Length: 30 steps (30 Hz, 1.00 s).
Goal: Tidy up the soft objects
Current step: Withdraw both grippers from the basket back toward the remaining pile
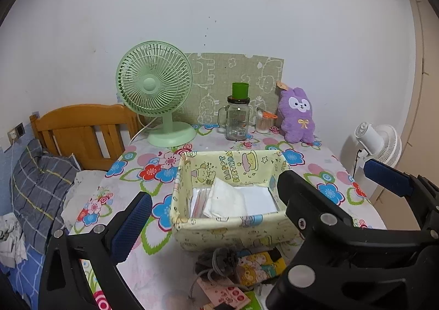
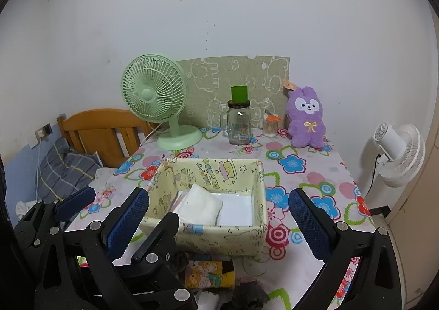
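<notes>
A pale yellow cartoon-print fabric basket (image 1: 227, 230) (image 2: 219, 238) stands on the flowered table, holding a white soft packet (image 1: 227, 197) (image 2: 200, 205) and flat white items. Just in front of it lie a yellow cartoon pouch (image 1: 260, 263) (image 2: 208, 273) and a grey drawstring pouch (image 1: 216, 260) (image 2: 247, 293). A purple plush rabbit (image 1: 297, 115) (image 2: 307, 118) sits upright at the back right. My left gripper (image 1: 219, 200) and right gripper (image 2: 218, 197) both hover open before the basket, holding nothing. They stand side by side, their inner fingers overlapping.
At the back stand a green desk fan (image 1: 155, 90), a glass jar with a green cup on it (image 1: 238, 118) and a cotton-swab tub (image 1: 263, 123). A wooden headboard (image 1: 82, 134) and a grey pillow lie left. A white fan (image 2: 397, 151) stands right. A pink card (image 1: 225, 293) lies near the front edge.
</notes>
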Tool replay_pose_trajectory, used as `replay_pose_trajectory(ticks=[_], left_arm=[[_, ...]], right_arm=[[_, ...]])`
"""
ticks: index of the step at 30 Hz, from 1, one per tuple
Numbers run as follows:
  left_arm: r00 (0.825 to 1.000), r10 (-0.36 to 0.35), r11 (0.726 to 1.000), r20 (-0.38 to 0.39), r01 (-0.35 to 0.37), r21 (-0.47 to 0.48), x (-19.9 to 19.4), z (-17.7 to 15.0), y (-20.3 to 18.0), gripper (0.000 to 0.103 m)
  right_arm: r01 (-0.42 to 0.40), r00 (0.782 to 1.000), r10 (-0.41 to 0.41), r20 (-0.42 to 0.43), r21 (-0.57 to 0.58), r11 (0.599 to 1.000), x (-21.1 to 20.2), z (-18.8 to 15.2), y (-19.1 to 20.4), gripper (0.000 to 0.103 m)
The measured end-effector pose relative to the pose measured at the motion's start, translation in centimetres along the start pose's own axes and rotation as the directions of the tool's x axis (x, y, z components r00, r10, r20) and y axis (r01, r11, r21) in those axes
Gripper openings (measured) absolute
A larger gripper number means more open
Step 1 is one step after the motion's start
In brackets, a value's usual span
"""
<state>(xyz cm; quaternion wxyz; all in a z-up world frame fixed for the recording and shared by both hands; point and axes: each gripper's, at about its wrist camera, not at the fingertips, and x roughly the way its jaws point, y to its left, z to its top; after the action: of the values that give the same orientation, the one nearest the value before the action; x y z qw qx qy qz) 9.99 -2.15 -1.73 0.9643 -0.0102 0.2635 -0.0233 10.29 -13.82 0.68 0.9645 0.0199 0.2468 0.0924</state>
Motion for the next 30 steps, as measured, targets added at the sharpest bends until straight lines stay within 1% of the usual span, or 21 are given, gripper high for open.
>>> replay_pose_trajectory(ticks=[4, 9, 15, 18, 30], left_arm=[[1.0, -0.003, 1.0, 0.003, 0.003, -0.009, -0.8, -0.7, -0.1, 0.103], [1.0, 0.009, 1.0, 0.014, -0.009, -0.004, -1.8, -1.6, -0.6, 0.103], [1.0, -0.008, 1.0, 0.006, 0.008, -0.018, -2.4, -3.1, -1.1, 0.103], [1.0, -0.001, 1.0, 0.008, 0.001, -0.015, -2.8, -3.9, -1.4, 0.103], [1.0, 0.003, 1.0, -0.022, -0.004, -0.026, -3.2, -6.8, -1.8, 0.103]], right_arm=[[0.001, 1.0, -0.001, 0.011, -0.003, 1.0, -1.0, -0.7, 0.0, 0.103], [-0.016, 1.0, 0.016, 0.016, 0.006, 1.0, -1.9, -1.6, -0.2, 0.103], [-0.007, 1.0, 0.007, 0.021, 0.006, 1.0, -2.9, -3.0, -0.5, 0.103], [-0.008, 1.0, 0.008, 0.023, 0.005, 1.0, -3.4, -3.8, -0.7, 0.103], [-0.017, 1.0, 0.017, -0.007, 0.008, 1.0, -4.0, -6.8, -0.9, 0.103]])
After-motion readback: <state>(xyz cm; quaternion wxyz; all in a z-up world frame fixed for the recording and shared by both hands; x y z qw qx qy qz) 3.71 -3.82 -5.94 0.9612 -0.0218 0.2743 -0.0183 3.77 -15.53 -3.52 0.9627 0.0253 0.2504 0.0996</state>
